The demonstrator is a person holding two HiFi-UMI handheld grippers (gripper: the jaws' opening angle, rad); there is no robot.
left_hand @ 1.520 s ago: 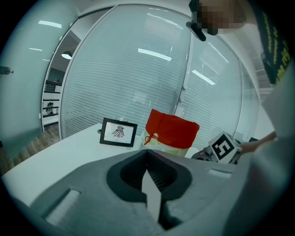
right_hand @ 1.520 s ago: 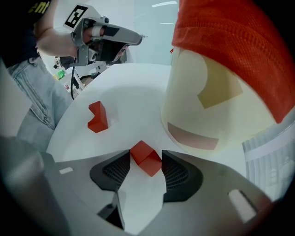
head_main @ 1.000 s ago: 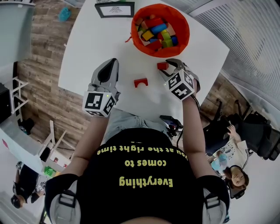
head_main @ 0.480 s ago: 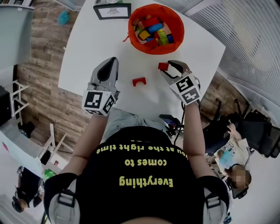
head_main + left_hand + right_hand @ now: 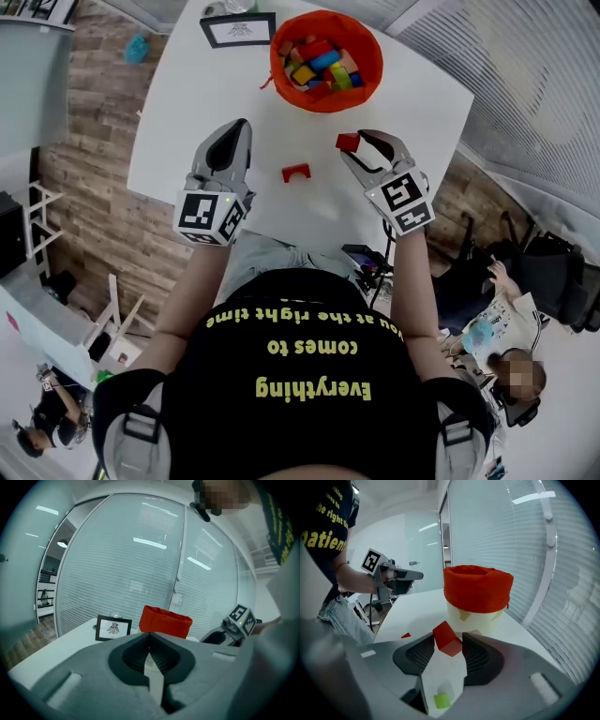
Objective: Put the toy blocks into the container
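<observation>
Red block [image 5: 447,639], a small cube, sits tilted between the tips of the right gripper [image 5: 359,145], whose ribbed dark pads press on two of its sides and hold it over the white table [image 5: 187,112]. Just past it stands the container [image 5: 478,592], a soft tub with a cream body and an orange-red cuff folded over its rim; the head view shows it heaped with coloured blocks [image 5: 319,64] in red, blue, yellow and green. The left gripper [image 5: 239,129] is to the other side with its jaws brought together and nothing between them. Between the two grippers a second red piece, the arch-shaped block [image 5: 296,172], lies on the tabletop, apart from both. Each gripper carries a cube printed with black-and-white square markers. Near the table's far edge, beside the container, a black picture frame [image 5: 239,30] holds a small dark drawing; any lettering on it is too small to read. Yellow print on the person's black shirt [image 5: 300,375] reads "Everything comes to" and "at the right time".
</observation>
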